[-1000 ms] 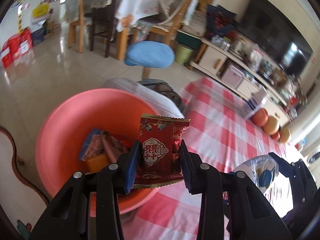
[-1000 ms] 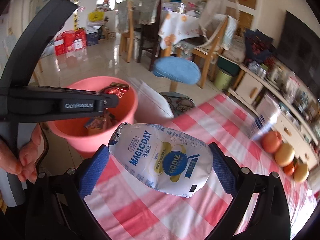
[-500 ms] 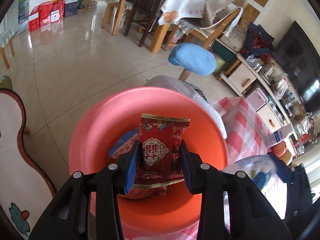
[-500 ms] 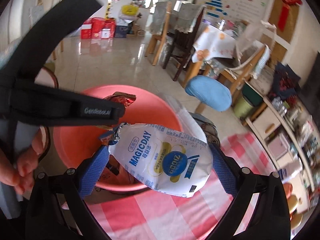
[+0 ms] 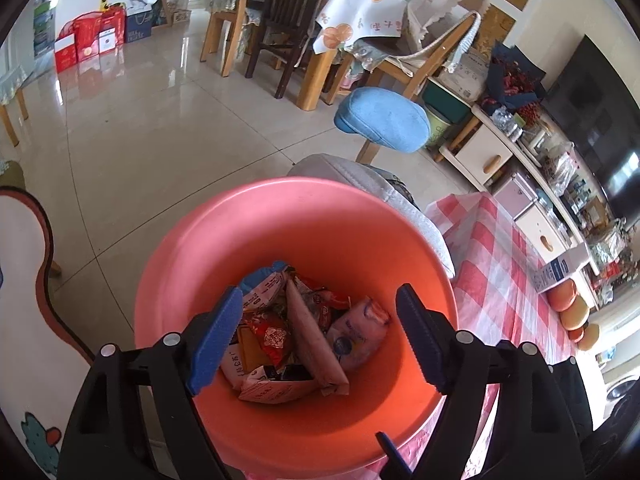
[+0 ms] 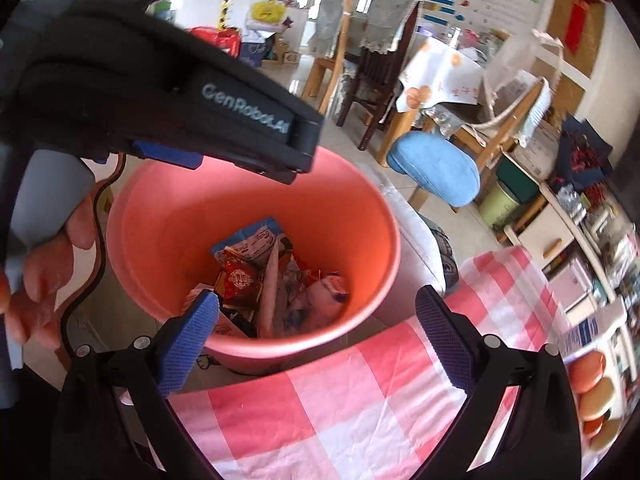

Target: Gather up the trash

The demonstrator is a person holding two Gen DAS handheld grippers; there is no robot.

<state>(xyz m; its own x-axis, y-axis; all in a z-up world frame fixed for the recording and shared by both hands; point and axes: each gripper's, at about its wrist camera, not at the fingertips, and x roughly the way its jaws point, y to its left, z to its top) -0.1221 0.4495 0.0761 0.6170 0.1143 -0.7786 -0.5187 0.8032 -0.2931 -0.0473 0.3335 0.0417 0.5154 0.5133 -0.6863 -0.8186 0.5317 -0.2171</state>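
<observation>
Now both grippers hang empty at the bin

Your left gripper (image 5: 320, 336) is spread wide directly above the pink bin (image 5: 224, 240), wrappers (image 5: 296, 332) heaped below its fingers. Your right gripper (image 6: 320, 340) gapes too, poised over the checked tablecloth (image 6: 340, 400) beside the bin.

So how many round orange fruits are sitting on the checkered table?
3 that I can see: the fruits line up along the far right edge of the checkered table, past a blue-and-white box. More may hide outside the picture.
</observation>
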